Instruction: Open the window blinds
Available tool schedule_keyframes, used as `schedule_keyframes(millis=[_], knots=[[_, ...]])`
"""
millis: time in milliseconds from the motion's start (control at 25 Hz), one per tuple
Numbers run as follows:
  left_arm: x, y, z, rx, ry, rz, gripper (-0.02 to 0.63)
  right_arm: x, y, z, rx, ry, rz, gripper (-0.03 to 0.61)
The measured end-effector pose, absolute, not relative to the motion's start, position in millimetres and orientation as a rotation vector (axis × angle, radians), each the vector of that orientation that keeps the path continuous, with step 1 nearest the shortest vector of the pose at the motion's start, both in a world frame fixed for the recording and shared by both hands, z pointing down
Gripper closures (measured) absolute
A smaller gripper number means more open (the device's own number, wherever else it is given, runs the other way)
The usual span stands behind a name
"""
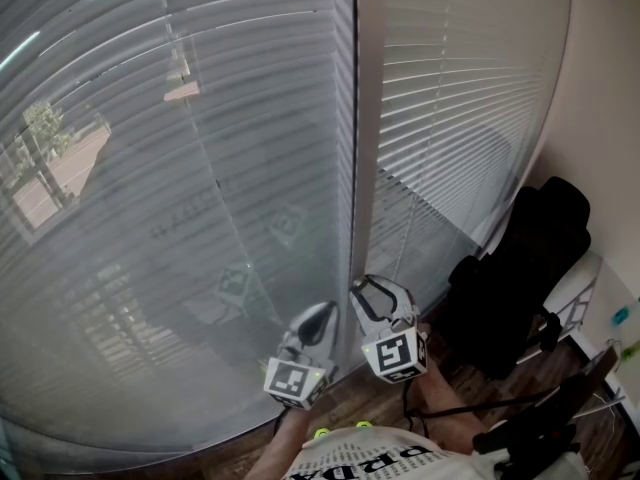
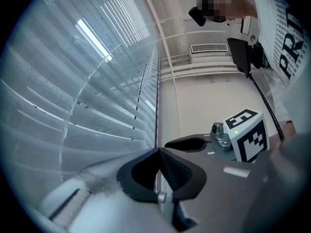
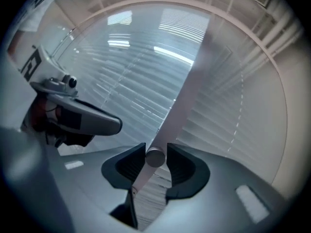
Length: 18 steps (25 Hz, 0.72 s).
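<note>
Two slatted blinds hang over the window: a wide left blind (image 1: 170, 188) and a narrower right blind (image 1: 460, 98), with a pale upright window post (image 1: 365, 148) between them. Both grippers are low by the foot of that post. My right gripper (image 3: 155, 158) has a pale, round-ended wand (image 3: 155, 157) between its pads, which touch it on both sides; in the head view this gripper (image 1: 372, 293) is just right of the post. My left gripper (image 2: 159, 154) is shut with nothing visible between its pads, close to the left blind's (image 2: 73, 110) slats.
A black bag or chair (image 1: 520, 278) stands at the right against the wall, with black cables (image 1: 480, 403) trailing over the wooden floor (image 1: 370, 398). The person's white printed shirt (image 1: 370, 460) shows at the bottom edge. Outdoor ground and a tree (image 1: 45, 128) show through the left slats.
</note>
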State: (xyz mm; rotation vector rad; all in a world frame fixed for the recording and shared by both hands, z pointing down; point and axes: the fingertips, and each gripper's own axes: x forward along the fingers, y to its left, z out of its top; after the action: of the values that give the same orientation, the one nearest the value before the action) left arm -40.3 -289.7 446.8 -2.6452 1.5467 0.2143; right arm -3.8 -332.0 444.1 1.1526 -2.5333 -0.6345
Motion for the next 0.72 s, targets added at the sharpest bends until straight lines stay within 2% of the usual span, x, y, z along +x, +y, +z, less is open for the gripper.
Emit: schedule_keyframes(millis=[240,720], knots=[[-36,-289,447,-2.658,1.534,0.234,0.621,-7,-336,455,1.104,-2.388,-0.771,0.423],[-42,-286,446,-2.652,1.569,0.238,0.62,-6,-340,459,1.133,-2.424,-0.692,0.445]])
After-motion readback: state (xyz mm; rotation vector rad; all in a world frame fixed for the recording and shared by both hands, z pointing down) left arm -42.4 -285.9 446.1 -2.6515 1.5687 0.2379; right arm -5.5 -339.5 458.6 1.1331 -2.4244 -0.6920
